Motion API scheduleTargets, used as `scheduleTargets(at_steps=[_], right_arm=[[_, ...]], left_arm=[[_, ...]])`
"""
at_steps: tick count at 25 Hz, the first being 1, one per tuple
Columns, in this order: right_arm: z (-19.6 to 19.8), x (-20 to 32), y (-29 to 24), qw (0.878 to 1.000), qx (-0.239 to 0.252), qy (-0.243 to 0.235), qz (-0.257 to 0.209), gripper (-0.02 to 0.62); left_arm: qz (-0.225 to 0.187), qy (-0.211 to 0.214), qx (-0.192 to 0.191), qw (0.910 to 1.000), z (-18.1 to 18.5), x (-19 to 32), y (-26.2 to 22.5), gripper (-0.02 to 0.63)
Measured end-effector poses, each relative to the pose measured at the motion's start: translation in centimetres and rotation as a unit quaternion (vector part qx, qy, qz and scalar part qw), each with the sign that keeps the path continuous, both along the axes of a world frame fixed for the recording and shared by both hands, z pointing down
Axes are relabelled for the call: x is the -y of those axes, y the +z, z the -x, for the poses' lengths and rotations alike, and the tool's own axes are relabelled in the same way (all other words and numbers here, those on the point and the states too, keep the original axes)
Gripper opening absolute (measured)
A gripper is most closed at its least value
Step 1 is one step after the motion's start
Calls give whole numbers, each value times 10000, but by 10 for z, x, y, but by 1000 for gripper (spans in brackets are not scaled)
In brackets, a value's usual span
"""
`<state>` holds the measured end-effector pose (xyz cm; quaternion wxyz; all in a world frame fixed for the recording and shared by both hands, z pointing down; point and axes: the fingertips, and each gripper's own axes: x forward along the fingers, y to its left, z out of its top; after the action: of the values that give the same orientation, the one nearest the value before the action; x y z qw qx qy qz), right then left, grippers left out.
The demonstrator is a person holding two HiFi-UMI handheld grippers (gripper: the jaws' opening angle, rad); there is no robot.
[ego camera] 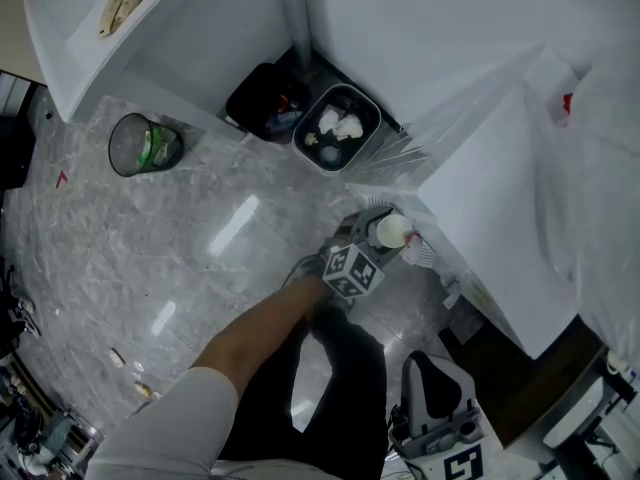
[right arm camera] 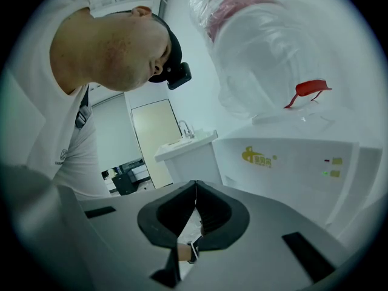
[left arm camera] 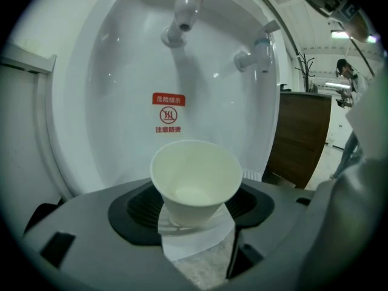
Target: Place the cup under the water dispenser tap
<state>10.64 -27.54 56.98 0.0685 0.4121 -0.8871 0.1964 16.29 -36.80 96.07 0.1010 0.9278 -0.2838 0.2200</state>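
A white paper cup (left arm camera: 195, 177) sits upright between the black pads of my left gripper (left arm camera: 194, 214), which is shut on it. The cup is empty. It hangs in front of the water dispenser's white recess, below and a little right of the red tap (left arm camera: 185, 11) and left of the blue tap (left arm camera: 257, 53). From the head view the cup (ego camera: 392, 231) and left gripper (ego camera: 375, 238) are at the dispenser's (ego camera: 500, 198) front. My right gripper (right arm camera: 195, 190) is shut with nothing in it, low at the bottom of the head view (ego camera: 445, 438).
A black bin (ego camera: 265, 98) and a grey bin with rubbish (ego camera: 335, 128) stand left of the dispenser, and a mesh wastebasket (ego camera: 145, 146) farther left. A brown cabinet (left arm camera: 300, 138) is to the dispenser's right. A red warning label (left arm camera: 168, 114) marks the recess wall.
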Motion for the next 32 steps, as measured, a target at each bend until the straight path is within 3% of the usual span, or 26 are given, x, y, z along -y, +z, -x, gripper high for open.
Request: scheduleTargets(at_steps=[15,21,27,31,32], right_arm=[[1,8,23,9996,-90,-125,233,15],[14,25,15,9994,-317,-47,135,15],[35,22,-25,9991,-408,-27,64,17],[45,6,-73,9994,-338,4,-27,16],[48,2,-86,9994,-333,9,-59,15]], left_arm=[[210,56,55,9997,20,-18,-32,334],[228,14,140,9996,48,-35,-104,334],[150,82,183,9997,60,-53,-192,334],[186,152,-34,9997,68,-74,-260,327],[174,163,-126,9996,71,-80,-281,291]])
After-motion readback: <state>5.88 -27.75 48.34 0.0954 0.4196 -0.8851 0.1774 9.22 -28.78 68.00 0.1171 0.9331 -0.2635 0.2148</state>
